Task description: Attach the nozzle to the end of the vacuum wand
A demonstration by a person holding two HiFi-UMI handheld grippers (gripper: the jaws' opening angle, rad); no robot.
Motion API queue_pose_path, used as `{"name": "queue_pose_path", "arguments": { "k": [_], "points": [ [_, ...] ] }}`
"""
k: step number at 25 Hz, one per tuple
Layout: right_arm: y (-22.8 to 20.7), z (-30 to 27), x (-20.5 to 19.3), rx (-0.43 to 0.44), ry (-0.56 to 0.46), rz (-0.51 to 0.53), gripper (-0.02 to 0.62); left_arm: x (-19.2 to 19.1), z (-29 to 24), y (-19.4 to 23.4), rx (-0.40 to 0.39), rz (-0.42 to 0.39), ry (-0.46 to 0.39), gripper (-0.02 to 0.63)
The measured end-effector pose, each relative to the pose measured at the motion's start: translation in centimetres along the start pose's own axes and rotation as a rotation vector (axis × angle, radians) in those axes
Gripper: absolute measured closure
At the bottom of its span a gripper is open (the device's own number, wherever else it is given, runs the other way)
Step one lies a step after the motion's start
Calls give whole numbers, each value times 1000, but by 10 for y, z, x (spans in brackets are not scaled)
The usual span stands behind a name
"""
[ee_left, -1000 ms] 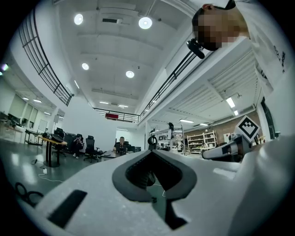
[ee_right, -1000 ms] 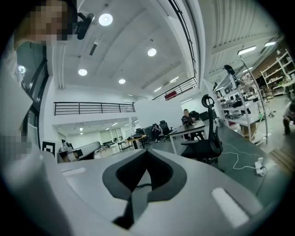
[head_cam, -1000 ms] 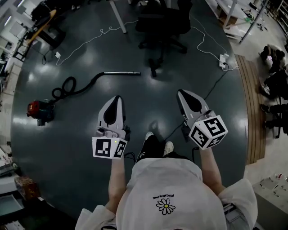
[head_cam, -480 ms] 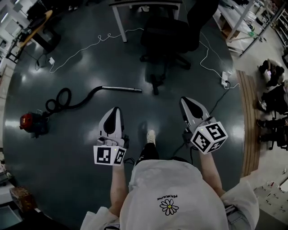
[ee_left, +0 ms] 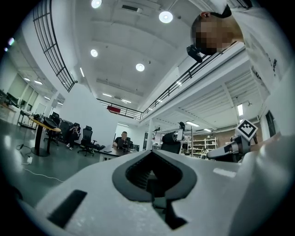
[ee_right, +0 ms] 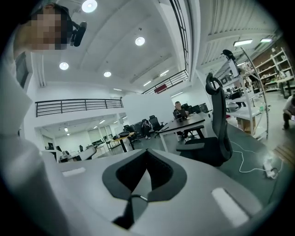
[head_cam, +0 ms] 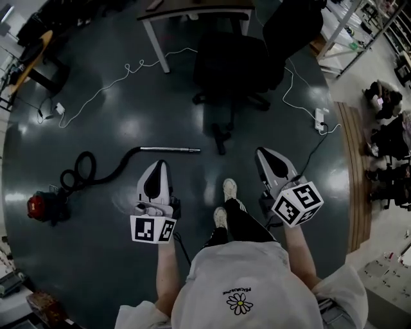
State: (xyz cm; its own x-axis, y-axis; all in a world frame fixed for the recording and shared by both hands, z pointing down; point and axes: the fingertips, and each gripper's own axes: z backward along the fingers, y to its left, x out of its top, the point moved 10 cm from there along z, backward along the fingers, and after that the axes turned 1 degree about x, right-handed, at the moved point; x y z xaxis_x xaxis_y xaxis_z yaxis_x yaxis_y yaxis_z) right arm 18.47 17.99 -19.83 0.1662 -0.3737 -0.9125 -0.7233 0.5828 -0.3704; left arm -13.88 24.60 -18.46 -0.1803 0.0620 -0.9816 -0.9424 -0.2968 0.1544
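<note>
In the head view the silver vacuum wand lies on the dark floor, joined by a black hose to the red vacuum body at the left. A small dark piece, possibly the nozzle, lies just right of the wand's free end by the chair base. My left gripper hovers shut and empty just short of the wand. My right gripper is shut and empty too, to the right of the dark piece. Both gripper views show shut jaws with nothing in them, left gripper and right gripper.
A black office chair stands straight ahead under a desk. White cables and a power strip lie on the floor. A wooden strip borders the floor at the right. My own shoes are between the grippers.
The person has walked forward, so the wand, hose and vacuum body sit lower and nearer in the head view. Both grippers moved forward with them and stayed shut.
</note>
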Motion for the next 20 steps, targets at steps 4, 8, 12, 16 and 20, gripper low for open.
{"name": "queue_pose_path", "arguments": {
  "k": [4,8,12,16,20],
  "points": [
    [-37,-58,11,32,8,-36,591,-6,-51,23,-20,5,-13,603],
    [-73,-106,28,54,21,-39,591,-11,-105,50,-7,6,-13,603],
    [-103,-158,30,97,-10,-48,591,-37,-154,86,-10,7,-40,603],
    [-152,-232,-25,154,-31,48,591,-143,-197,136,11,3,-64,603],
    [-266,-303,-206,93,-21,44,589,-347,-229,191,-42,-16,-40,603]
  ]
}}
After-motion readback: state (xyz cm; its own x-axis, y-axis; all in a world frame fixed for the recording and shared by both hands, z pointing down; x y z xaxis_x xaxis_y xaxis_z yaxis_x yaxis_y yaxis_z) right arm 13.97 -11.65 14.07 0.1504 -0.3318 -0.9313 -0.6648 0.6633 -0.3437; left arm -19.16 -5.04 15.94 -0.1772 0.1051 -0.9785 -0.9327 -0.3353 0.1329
